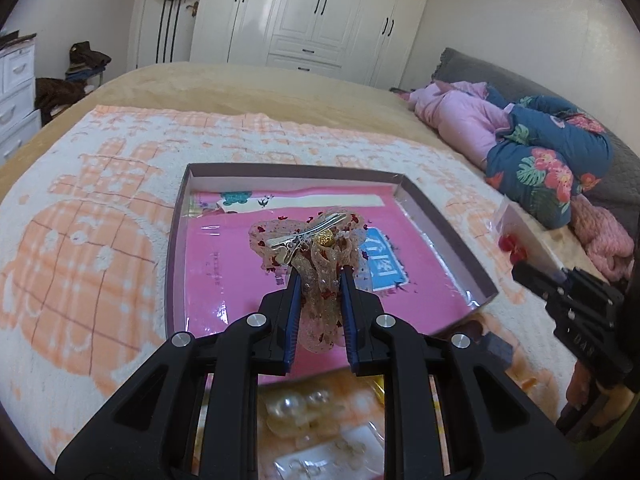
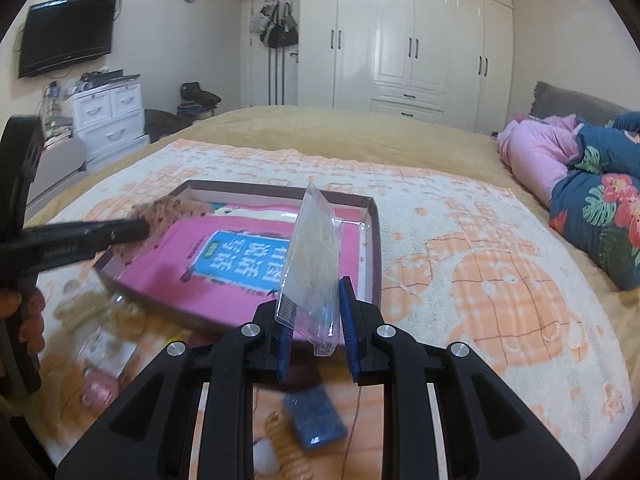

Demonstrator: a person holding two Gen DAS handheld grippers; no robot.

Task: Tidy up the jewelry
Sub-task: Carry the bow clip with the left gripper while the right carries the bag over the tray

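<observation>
left gripper (image 1: 318,276) is clamped on a gold mesh bow hair clip (image 1: 308,240), holding it over the shallow box (image 1: 176,240) with the pink lining, which sits on the orange and white blanket (image 1: 80,240) on the bed. right gripper (image 2: 312,292) is pinching a clear plastic bag (image 2: 312,248) that sticks up above the box's near right corner. pearl pieces (image 1: 296,404) and a small blue box (image 2: 316,420) lie on the blanket just in front of the box.

Soft even indoor light, glare on glossy wardrobe doors (image 2: 400,40), fisheye-bent edges, foreground blurred
</observation>
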